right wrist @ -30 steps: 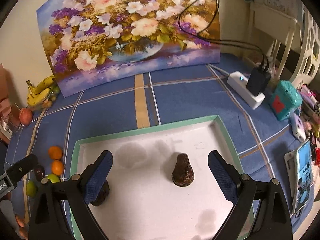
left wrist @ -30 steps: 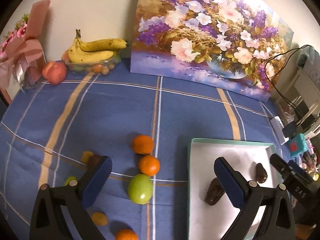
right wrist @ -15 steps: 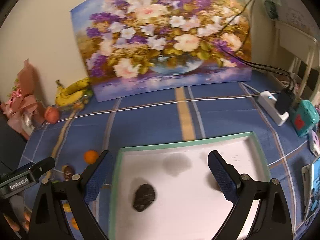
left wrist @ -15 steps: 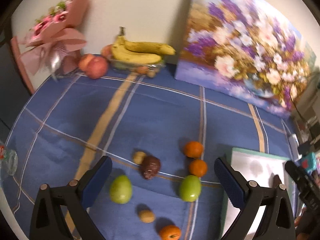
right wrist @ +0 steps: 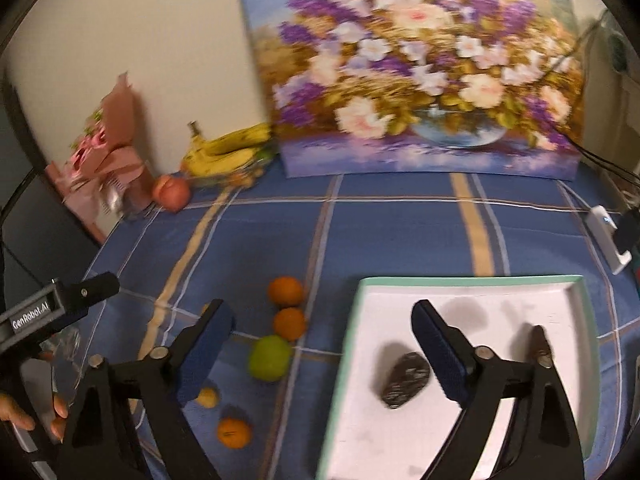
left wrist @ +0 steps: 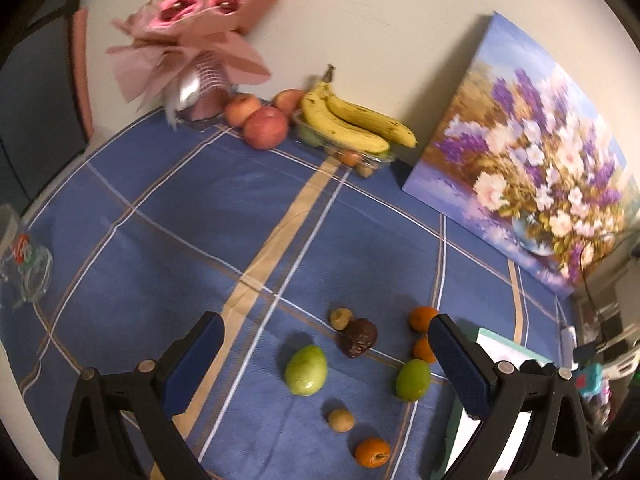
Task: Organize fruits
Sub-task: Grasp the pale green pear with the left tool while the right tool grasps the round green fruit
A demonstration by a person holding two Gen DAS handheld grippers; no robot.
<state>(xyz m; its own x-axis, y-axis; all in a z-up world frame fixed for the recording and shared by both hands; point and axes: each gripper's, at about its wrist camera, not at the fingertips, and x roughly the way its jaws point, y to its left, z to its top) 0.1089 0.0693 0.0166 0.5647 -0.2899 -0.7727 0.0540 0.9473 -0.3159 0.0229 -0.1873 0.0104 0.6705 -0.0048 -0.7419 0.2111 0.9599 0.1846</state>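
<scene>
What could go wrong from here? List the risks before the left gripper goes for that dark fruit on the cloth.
1. The dark fruit touches a small tan fruit; closing the open left gripper on it could knock that one rolling.
2. The green fruits and oranges lie loose nearby; a sweeping approach may scatter them.
3. The tray already holds two dark fruits; a careless drop could hit them.

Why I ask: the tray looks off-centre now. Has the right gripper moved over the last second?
Yes. The right gripper has swung left: the tray, earlier centred between its fingers, now sits toward the right.
</scene>
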